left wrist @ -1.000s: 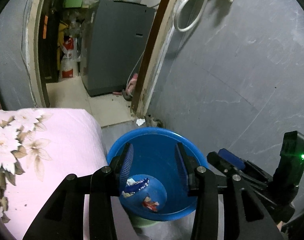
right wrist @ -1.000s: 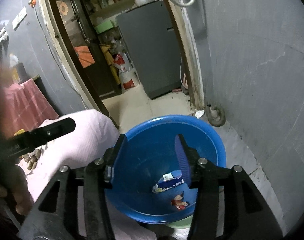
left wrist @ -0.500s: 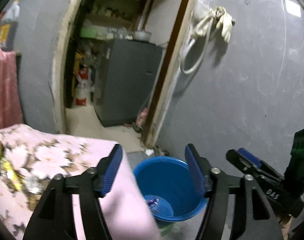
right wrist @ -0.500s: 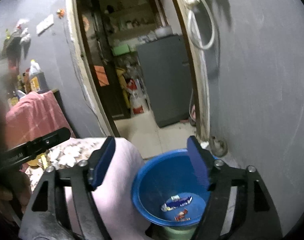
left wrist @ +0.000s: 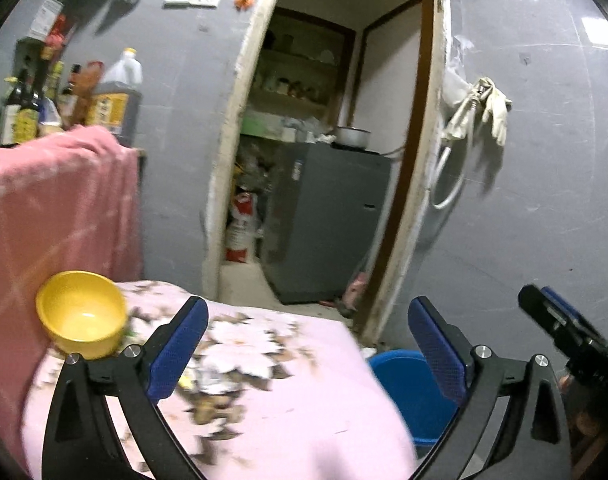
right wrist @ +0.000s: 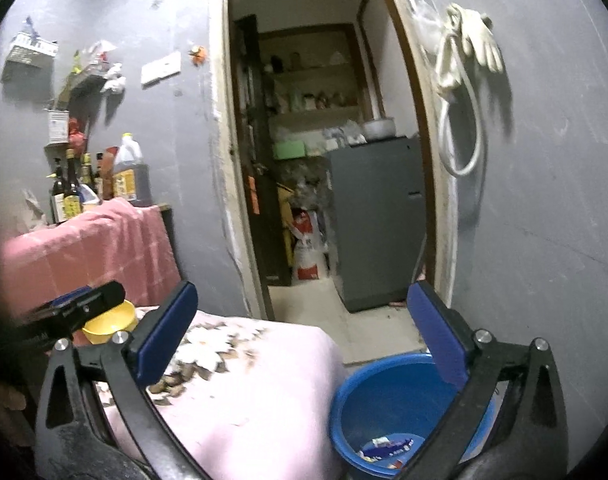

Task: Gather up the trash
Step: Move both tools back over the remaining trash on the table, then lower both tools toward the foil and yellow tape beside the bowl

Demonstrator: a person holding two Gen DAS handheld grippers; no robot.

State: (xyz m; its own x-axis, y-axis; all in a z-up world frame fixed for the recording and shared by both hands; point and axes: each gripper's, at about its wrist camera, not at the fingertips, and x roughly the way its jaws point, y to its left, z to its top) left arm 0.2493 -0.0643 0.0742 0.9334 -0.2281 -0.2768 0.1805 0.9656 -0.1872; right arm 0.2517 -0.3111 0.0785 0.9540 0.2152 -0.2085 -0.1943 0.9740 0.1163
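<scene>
Holding wrappers [right wrist: 388, 446], blue bucket [right wrist: 388, 400] sits beside empty yellow bowl [left wrist: 82, 316]; both tongs [left wrist: 308, 344] [right wrist: 304, 336] apart.

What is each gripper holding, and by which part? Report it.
Nothing is held: left gripper and right gripper are both open, with only air between the fingers.

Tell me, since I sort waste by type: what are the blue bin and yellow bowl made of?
Blue bin: looks like moulded plastic, glossy, with a smooth rolled rim. Yellow bowl: probably plastic too, with uniform colour and a soft sheen; blur leaves melamine possible.
</scene>
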